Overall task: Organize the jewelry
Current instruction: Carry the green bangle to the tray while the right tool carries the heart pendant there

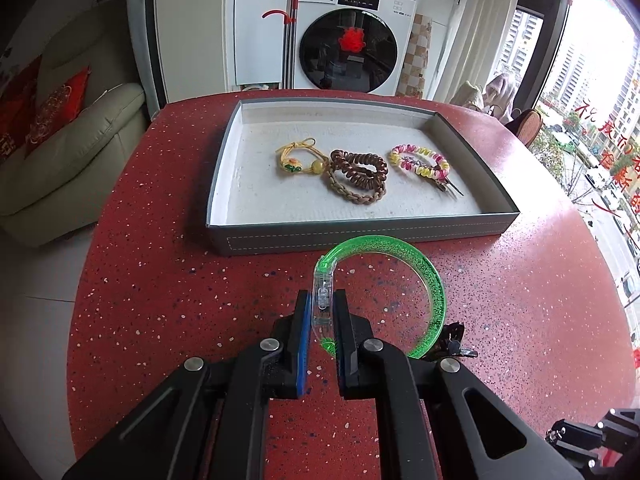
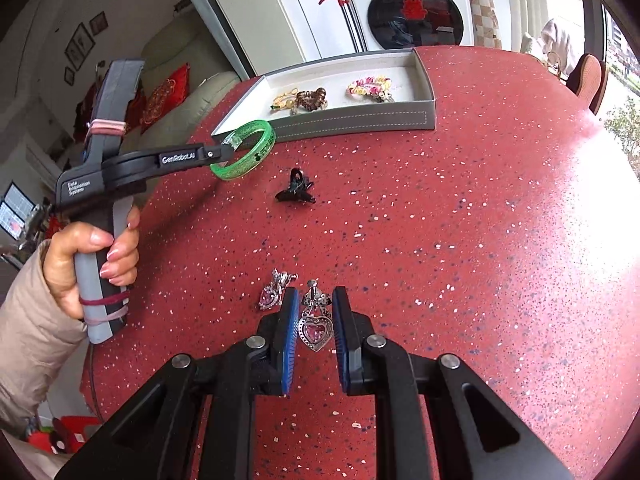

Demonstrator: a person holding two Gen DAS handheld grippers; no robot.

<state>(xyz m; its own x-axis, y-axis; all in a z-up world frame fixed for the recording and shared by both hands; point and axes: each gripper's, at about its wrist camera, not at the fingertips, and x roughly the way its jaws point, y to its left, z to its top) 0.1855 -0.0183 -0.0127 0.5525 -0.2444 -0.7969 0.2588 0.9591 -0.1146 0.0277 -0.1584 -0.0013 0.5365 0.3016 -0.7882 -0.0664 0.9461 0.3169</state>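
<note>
Here your left tongs (image 1: 322, 300) are clamped on the green bangle (image 1: 400, 276), lifted above the red speckled table (image 1: 160, 280), the gray tray (image 1: 360, 232) just ahead. Your right tongs (image 2: 316, 312) stand apart around a heart earring (image 2: 316, 330); its twin (image 2: 274, 290) lies just left, a black hair claw (image 2: 296, 192) farther ahead. Beyond the table stand a washing machine (image 1: 352, 32) and sofa (image 1: 68, 152).

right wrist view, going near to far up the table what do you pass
heart pendant between the right gripper fingers → black hair claw → green bangle held by the left gripper → grey tray with the hair ties
</note>
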